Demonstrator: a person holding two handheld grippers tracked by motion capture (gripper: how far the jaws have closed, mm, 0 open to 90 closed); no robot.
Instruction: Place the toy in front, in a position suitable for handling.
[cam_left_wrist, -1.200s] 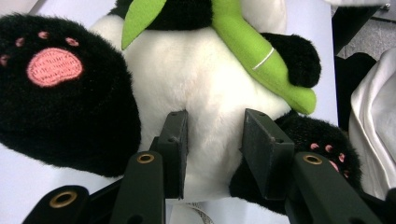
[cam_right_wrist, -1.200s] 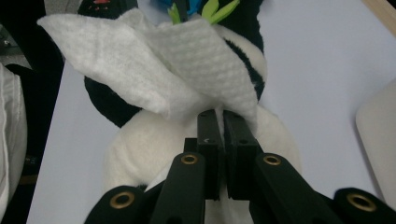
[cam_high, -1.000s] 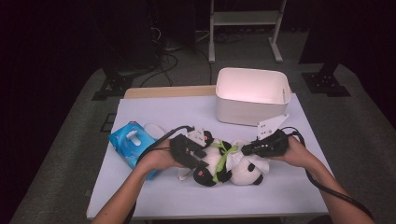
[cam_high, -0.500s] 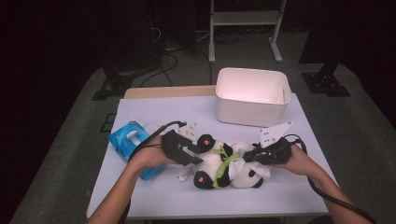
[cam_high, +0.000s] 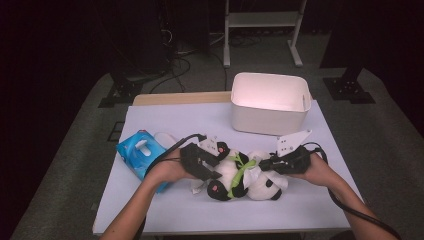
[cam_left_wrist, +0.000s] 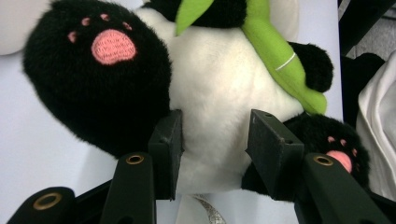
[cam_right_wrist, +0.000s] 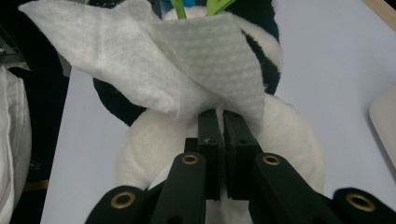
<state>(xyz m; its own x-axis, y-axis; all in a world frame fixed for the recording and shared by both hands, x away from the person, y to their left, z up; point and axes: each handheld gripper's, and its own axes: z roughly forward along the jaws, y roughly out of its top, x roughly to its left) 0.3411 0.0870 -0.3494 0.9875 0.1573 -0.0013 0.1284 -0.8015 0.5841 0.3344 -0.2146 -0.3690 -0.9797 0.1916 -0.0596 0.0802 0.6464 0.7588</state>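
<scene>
Right gripper view showed the right gripper (cam_right_wrist: 218, 116) pinched tight on a white wipe (cam_right_wrist: 187, 60) draped over the panda toy (cam_right_wrist: 285, 140). The left gripper (cam_left_wrist: 215, 140) had its jaws partly apart, pressing the panda's white belly between the legs. The panda lay in front of the white bin (cam_high: 270, 102), right of the blue wipe pack (cam_high: 137, 152). Since a second before, both grippers had drawn toward the person, the wipe now against the head: wiping looked underway

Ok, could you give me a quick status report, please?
Left gripper clamps panda toy belly. Right gripper shut on white wipe against panda. Nothing in the way.
</scene>
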